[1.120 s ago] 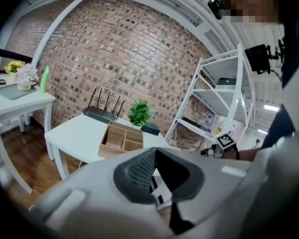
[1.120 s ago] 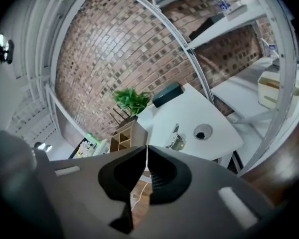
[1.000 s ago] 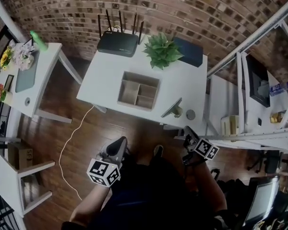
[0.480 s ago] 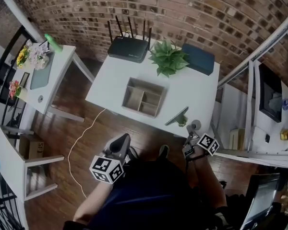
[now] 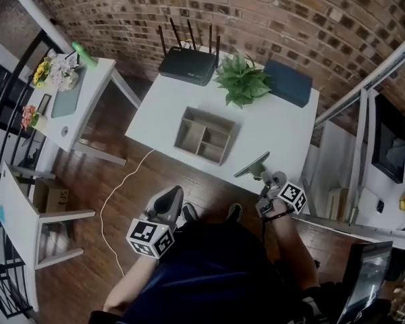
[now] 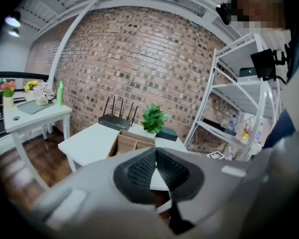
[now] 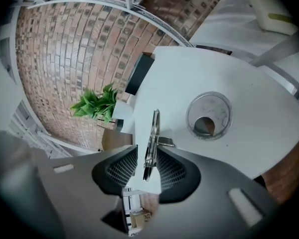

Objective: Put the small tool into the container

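The small metal tool [image 5: 251,165] lies near the front right edge of the white table [image 5: 169,113]. In the right gripper view it is a thin steel tool [image 7: 152,133] whose near end sits between my jaws. My right gripper [image 7: 147,156] is opening, and its pads stand apart from the tool on both sides. In the head view the right gripper [image 5: 267,180] is at the table's front right corner. The wooden container [image 5: 204,135], split into compartments, sits mid-table and looks empty. My left gripper [image 5: 167,200] hangs below the table's front edge, shut on nothing, and faces the container [image 6: 132,142].
A round grommet hole [image 7: 209,116] is in the tabletop right of the tool. A black router [image 5: 187,64], a green plant [image 5: 243,79] and a dark box [image 5: 291,83] line the table's back edge. A side table [image 5: 74,100] stands at left, metal shelving [image 5: 364,147] at right.
My right gripper has moved forward to the table's front right corner, up to the tool. The left gripper has hardly moved. The head view has shifted, so the table sits lower and further right.
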Available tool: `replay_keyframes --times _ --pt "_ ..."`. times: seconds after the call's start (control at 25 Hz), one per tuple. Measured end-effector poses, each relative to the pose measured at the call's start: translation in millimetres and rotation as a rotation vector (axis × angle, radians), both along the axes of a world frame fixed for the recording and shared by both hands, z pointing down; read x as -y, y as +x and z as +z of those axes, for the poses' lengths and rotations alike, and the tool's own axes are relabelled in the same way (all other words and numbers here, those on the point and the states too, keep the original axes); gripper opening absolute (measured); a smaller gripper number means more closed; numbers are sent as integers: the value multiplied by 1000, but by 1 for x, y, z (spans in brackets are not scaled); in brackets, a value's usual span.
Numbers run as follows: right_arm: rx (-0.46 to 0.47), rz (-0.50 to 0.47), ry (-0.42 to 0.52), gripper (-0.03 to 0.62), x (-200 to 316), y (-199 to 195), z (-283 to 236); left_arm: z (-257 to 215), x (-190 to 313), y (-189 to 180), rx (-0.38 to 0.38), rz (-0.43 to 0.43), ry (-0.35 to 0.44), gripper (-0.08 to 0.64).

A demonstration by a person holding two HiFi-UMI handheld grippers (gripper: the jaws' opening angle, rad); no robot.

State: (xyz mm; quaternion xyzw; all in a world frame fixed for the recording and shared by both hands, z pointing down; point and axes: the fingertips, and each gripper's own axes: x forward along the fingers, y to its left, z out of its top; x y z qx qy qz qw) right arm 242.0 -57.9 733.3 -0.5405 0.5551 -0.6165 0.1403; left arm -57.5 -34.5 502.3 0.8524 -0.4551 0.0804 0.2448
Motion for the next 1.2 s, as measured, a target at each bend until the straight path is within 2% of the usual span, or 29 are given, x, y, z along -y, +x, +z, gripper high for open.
replay_keyframes --times 0.4,0.56,0.68,0.8,1.04,1.2 --pt "19 -72 -27 123 18 -11 11 5 2 -15 2 -70 -12 3" --pt "14 -116 -38 41 18 -20 13 9 5 -19 -6 -81 -23 3" --pt "9 -108 -28 32 16 -19 9 11 8 -18 -16 -74 -29 3" --pt "-15 -104 7 25 15 -17 -2 12 12 -17 -24 -58 -30 3" --pt "-153 -194 122 20 21 -27 -38 12 20 -11 -38 -18 -28 3" --pt "-193 -217 194 20 28 -35 -63 13 24 -10 -48 -5 -28 3"
